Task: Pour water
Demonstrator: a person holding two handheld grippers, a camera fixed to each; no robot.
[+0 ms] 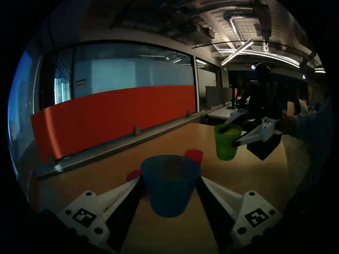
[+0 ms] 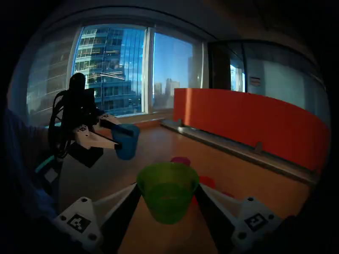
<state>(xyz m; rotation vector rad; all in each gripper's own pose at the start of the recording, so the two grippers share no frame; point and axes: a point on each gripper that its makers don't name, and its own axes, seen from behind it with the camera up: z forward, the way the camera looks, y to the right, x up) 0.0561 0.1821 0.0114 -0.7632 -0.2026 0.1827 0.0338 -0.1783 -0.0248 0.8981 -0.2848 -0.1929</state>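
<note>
In the left gripper view my left gripper (image 1: 170, 186) is shut on a blue cup (image 1: 170, 188), held upright above the wooden table (image 1: 237, 178). Farther off to the right, my right gripper (image 1: 237, 137) holds a green cup (image 1: 227, 142) upright. In the right gripper view the right gripper (image 2: 168, 197) is shut on the green cup (image 2: 168, 197), whose bottom looks to hold some liquid. At the left of that view the left gripper (image 2: 116, 137) grips the blue cup (image 2: 126, 142). The two cups are apart, at about the same height.
Red and pink cups (image 1: 194, 155) (image 2: 181, 161) sit on the table behind the held ones. An orange divider panel (image 1: 114, 114) runs along the table's far edge. Windows (image 2: 114, 70) lie beyond. A person's sleeve (image 1: 313, 127) shows at the right.
</note>
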